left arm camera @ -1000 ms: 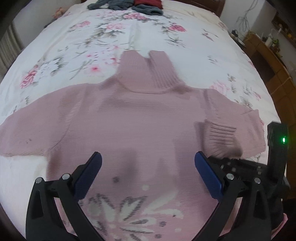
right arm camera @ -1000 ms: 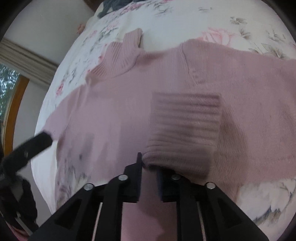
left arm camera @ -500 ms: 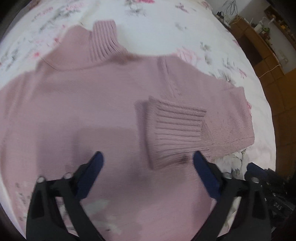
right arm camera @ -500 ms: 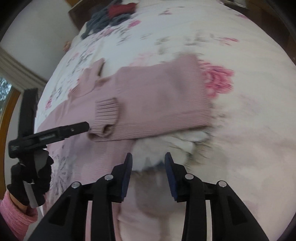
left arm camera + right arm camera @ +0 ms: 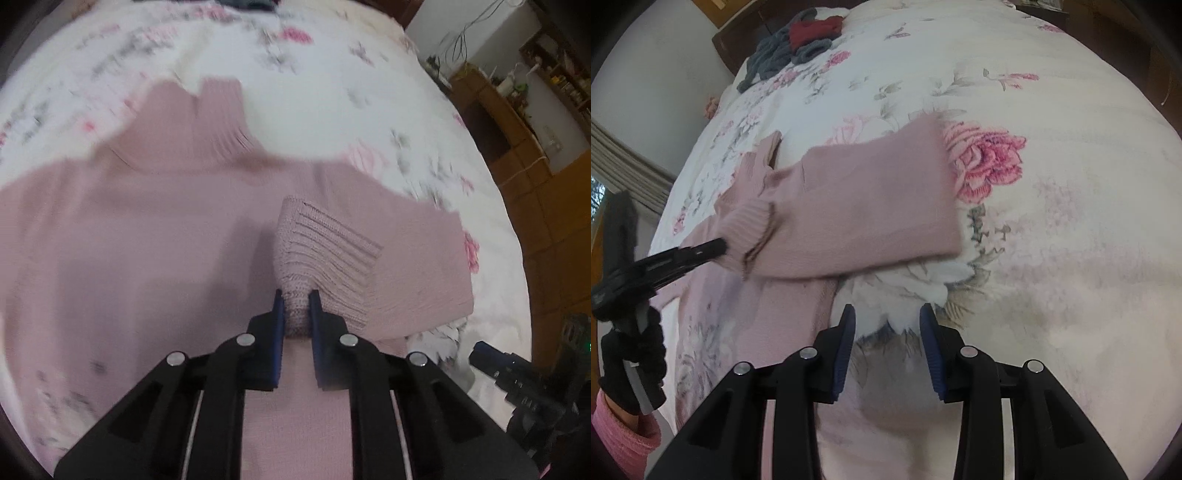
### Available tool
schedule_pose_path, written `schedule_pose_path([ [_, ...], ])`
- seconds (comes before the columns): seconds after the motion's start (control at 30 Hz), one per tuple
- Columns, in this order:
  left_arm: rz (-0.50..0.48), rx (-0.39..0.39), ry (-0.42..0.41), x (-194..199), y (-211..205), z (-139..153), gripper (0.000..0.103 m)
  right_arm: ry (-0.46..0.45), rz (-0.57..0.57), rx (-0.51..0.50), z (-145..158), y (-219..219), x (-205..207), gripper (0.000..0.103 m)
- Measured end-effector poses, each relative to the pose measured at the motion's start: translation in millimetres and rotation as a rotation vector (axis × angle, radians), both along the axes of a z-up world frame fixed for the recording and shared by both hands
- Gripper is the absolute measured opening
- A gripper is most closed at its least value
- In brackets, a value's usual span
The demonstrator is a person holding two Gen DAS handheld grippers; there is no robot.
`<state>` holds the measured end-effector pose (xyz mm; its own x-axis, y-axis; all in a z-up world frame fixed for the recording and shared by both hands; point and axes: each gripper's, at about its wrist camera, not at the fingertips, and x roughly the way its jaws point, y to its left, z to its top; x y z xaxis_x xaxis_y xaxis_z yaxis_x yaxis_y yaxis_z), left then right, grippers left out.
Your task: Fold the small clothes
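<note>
A pink knitted turtleneck sweater (image 5: 147, 229) lies flat on the flowered bedspread (image 5: 314, 92), collar away from me. Its right sleeve (image 5: 871, 206) is folded inward over the body, and the ribbed cuff (image 5: 321, 251) rests on the chest. My left gripper (image 5: 295, 306) is shut on the near corner of that cuff. From the right wrist view the same left gripper (image 5: 716, 245) reaches in from the left and holds the cuff (image 5: 753, 229). My right gripper (image 5: 888, 321) hovers open over the bedspread, just below the folded sleeve, with nothing between its fingers.
A heap of grey and dark red clothes (image 5: 790, 40) lies at the bed's far end. Wooden furniture (image 5: 517, 122) stands past the right side of the bed. A gloved hand with a pink sleeve (image 5: 624, 369) holds the left gripper. The right gripper's body (image 5: 532, 380) shows at lower right.
My left gripper went from wide open to shut on the sleeve cuff. My right gripper let go of the cuff, opened, and drew back to the right over the bedspread.
</note>
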<state>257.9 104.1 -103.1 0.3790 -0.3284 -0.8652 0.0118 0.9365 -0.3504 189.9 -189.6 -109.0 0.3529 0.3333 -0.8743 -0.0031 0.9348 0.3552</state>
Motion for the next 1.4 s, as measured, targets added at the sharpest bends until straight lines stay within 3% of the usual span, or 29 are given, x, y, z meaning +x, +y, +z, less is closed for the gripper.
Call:
schedule_pose_path([
  [0.33, 0.150, 0.050, -0.046, 0, 103, 23, 0.011, 0.046, -0.036, 0.125, -13, 18, 47, 0.040],
  [0.5, 0.199, 0.054, 0.007, 3, 136, -2, 0.011, 0.090, -0.008, 0.098, -30, 45, 68, 0.039],
  [0.6, 0.201, 0.078, 0.061, 7, 141, -28, 0.013, 0.125, -0.014, 0.030, -42, 54, 75, 0.025],
  [0.77, 0.210, 0.171, 0.122, 7, 154, -59, 0.021, 0.147, -0.010, -0.021, -54, 60, 77, 0.022],
  [0.8, 0.211, 0.187, 0.117, 5, 157, -58, 0.027, 0.144, -0.003, -0.031, -54, 61, 77, 0.022],
  [0.93, 0.217, 0.246, 0.045, -7, 166, -36, 0.051, 0.115, -0.006, -0.045, -39, 61, 72, 0.024],
  [1.03, 0.154, 0.268, -0.014, -13, 148, -15, 0.057, 0.048, -0.012, -0.063, -16, 64, 63, 0.027],
  [1.13, 0.061, 0.292, -0.027, -13, 112, -16, 0.063, 0.031, 0.014, -0.042, -5, 75, 59, 0.030],
  [1.2, -0.003, 0.317, -0.006, -7, 88, -27, 0.063, 0.040, 0.045, -0.021, -4, 85, 58, 0.030],
  [1.3, -0.010, 0.374, 0.030, 1, 75, -49, 0.062, 0.046, 0.073, -0.041, -9, 99, 61, 0.031],
  [1.4, 0.022, 0.373, 0.086, 8, 81, -69, 0.038, 0.074, 0.081, -0.021, -20, 107, 66, 0.031],
])
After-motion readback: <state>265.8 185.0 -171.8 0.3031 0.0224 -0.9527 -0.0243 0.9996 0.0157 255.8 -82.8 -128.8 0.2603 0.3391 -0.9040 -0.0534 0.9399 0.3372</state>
